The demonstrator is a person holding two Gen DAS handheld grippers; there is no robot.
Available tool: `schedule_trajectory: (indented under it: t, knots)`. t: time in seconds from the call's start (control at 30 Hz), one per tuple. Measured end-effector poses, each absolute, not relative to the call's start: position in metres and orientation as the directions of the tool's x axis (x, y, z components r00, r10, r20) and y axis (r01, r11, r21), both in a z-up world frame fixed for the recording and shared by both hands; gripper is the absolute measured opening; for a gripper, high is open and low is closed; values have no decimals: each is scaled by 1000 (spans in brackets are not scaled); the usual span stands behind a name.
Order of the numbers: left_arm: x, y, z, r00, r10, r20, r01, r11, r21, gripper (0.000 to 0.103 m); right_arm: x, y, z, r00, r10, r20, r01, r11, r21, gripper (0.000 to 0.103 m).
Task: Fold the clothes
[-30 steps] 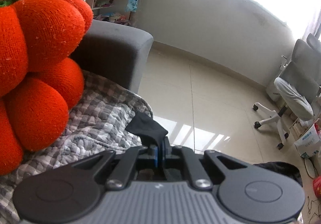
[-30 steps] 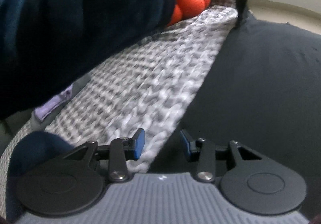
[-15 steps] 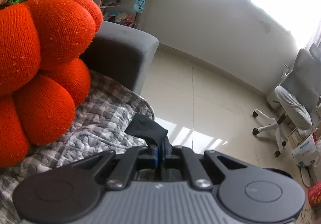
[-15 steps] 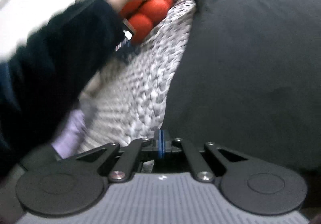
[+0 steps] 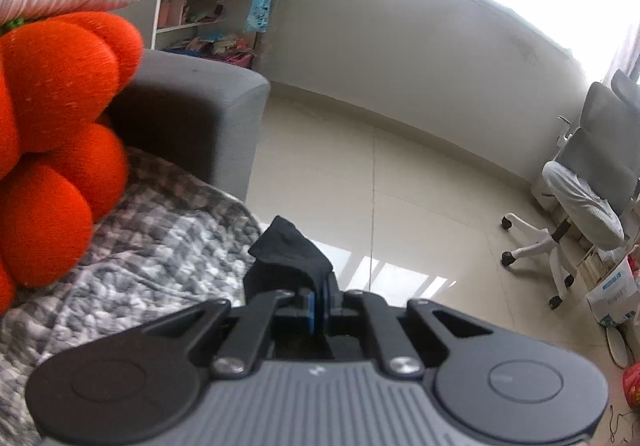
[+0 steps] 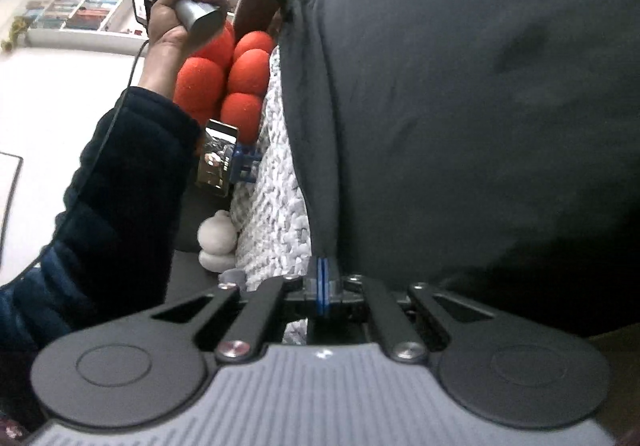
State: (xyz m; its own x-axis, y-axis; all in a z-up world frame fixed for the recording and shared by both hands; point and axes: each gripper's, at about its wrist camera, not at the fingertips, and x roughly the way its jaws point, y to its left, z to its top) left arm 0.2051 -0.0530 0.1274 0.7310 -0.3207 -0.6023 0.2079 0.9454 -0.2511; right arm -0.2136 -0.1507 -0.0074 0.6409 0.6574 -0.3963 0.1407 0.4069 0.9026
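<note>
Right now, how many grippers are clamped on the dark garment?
2. The left gripper pinches a corner of the dark garment beside the orange cushion; the right gripper pinches its near edge above the checkered blanket.

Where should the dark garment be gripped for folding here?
At its edge, as now: the left hand-held gripper pinches a corner and the right hand-held gripper clamps the hem. The dark garment hangs spread between them, so edge holds from opposite ends keep it flat.

Dark grey garment (image 6: pixel 480 106) – orange knitted cushion (image 5: pixel 52 150) – grey-and-white checked blanket (image 5: pixel 152 246).
</note>
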Motion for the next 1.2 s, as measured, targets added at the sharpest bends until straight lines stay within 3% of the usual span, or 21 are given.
schedule_trajectory:
  t: [0.3, 0.57, 0.6, 0.63, 0.67, 0.73, 0.83, 0.97, 1.17, 1.2]
  knots:
    - [197, -119, 112, 735, -294, -611, 249, 955, -160, 4, -219, -161, 9, 655, 545, -524, 145, 589, 795, 2]
    - [205, -138, 94, 726, -227, -649, 173, 974, -148, 5, -218, -164, 15, 641, 463, -612, 174, 689, 703, 2]
    - [206, -137, 93, 706, -252, -662, 180, 968, -176, 9, -218, -164, 16, 638, 449, -626, 180, 703, 688, 3]
    - [208, -134, 93, 688, -268, -674, 185, 963, -195, 21, -218, -165, 16, 635, 435, -639, 186, 716, 673, 4]
    - [210, -130, 94, 681, -276, -678, 184, 961, -207, 41, -218, -165, 16, 632, 420, -651, 192, 729, 657, 10]
    - [212, -112, 101, 690, -291, -663, 178, 956, -235, 55, -215, -172, 20, 639, 409, -651, 196, 732, 652, 13]
    - [215, -72, 114, 705, -330, -628, 162, 936, -311, 60, -213, -182, 32, 649, 372, -664, 185, 769, 612, 13]
    - [204, -16, 119, 720, -324, -613, 101, 924, -369, 61, -198, -194, 54, 668, 320, -672, 150, 826, 543, 13]
    - [147, 50, 101, 681, -329, -654, -33, 879, -477, 61, -108, -216, 96, 715, 316, -624, 31, 877, 480, 15]
    - [134, 54, 98, 676, -323, -662, -56, 874, -483, 61, -82, -221, 98, 715, 326, -618, 18, 875, 483, 29]
